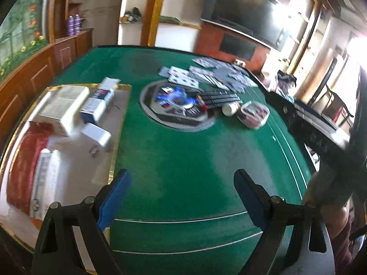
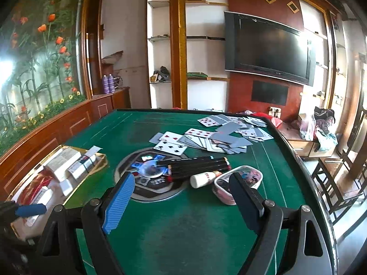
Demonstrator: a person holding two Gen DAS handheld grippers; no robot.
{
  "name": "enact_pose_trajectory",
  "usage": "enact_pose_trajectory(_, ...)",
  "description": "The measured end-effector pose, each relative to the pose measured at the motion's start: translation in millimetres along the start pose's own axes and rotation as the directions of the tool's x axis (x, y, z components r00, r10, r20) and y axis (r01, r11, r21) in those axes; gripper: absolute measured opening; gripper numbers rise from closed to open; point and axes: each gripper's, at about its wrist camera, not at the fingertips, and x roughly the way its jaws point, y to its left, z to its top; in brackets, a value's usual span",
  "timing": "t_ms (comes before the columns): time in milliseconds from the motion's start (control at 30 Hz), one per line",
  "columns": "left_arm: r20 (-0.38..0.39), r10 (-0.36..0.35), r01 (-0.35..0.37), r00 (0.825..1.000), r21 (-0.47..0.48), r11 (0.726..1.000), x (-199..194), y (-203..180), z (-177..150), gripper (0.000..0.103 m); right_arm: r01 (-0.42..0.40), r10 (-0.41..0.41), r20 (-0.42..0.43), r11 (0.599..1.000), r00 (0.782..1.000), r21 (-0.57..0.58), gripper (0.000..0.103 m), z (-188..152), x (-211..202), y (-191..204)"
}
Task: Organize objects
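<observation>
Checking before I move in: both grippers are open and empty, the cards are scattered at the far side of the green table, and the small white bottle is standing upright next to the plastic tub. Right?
Not quite: the white bottle lies on its side next to the plastic tub, as the right wrist view shows. The rest holds: left gripper and right gripper are open and empty, and the cards are scattered at the far side of the green table.

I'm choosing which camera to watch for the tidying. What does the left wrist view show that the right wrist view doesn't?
Only the left wrist view shows the left gripper, open over bare felt, and the gold tray close up.

Only the right wrist view shows the right gripper, open, and sharp playing cards.

Both show the green table, black pens, white bottle and oval container.
</observation>
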Motion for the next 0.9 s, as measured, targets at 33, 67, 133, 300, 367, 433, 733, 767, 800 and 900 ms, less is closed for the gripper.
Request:
enact_pose_trajectory(33, -0.012, -0.001, 0.001, 1.000, 0.009, 1.000, 5, -4, -1, 0.090, 0.004, -0.004, 0.000, 1.000, 1.000, -0.001, 0.088, 0, 1, -2)
enact_pose_trajectory(67, -0.021, 0.000, 0.001, 1.000, 0.015, 1.000, 9, -6, -2, 0.090, 0.007, -0.007, -0.002, 1.000, 1.000, 0.002, 0.089, 0, 3, -4)
enact_pose_trajectory(133, -0.048, 0.004, -0.003, 0.999, 0.025, 1.000, 19, -10, -5, 0.090, 0.011, -0.010, -0.008, 1.000, 1.000, 0.002, 0.090, 0, 6, -7)
enact_pose_trajectory(300, -0.110, 0.003, 0.000, 0.994, 0.023, 1.000, 41, -13, -12, 0.090, 0.019, -0.019, -0.027, 1.000, 0.999, 0.007, 0.091, -2, 15, -12)
enact_pose_trajectory(367, -0.126, 0.006, -0.003, 0.992, 0.026, 1.000, 47, -14, -14, 0.090, 0.021, -0.021, -0.041, 1.000, 0.999, 0.009, 0.091, -4, 20, -13)
enact_pose_trajectory(433, -0.139, 0.009, -0.005, 0.990, 0.027, 1.000, 53, -13, -15, 0.090, 0.023, -0.022, -0.052, 1.000, 0.998, 0.010, 0.091, -6, 24, -14)
enact_pose_trajectory(733, -0.168, 0.016, -0.012, 0.986, 0.027, 1.000, 71, -11, -19, 0.091, 0.031, -0.029, -0.091, 0.999, 0.995, 0.027, 0.091, -11, 37, -21)
enact_pose_trajectory(767, -0.166, 0.019, -0.014, 0.986, 0.032, 0.999, 71, -11, -19, 0.092, 0.032, -0.029, -0.094, 0.999, 0.995, 0.026, 0.091, -11, 38, -21)
enact_pose_trajectory(800, -0.165, 0.021, -0.015, 0.986, 0.037, 0.999, 72, -12, -19, 0.093, 0.032, -0.029, -0.097, 0.999, 0.995, 0.025, 0.091, -11, 39, -21)
enact_pose_trajectory(900, -0.167, 0.021, -0.013, 0.986, 0.054, 0.998, 75, -15, -19, 0.099, 0.033, -0.031, -0.108, 0.999, 0.994, 0.021, 0.091, -12, 42, -21)
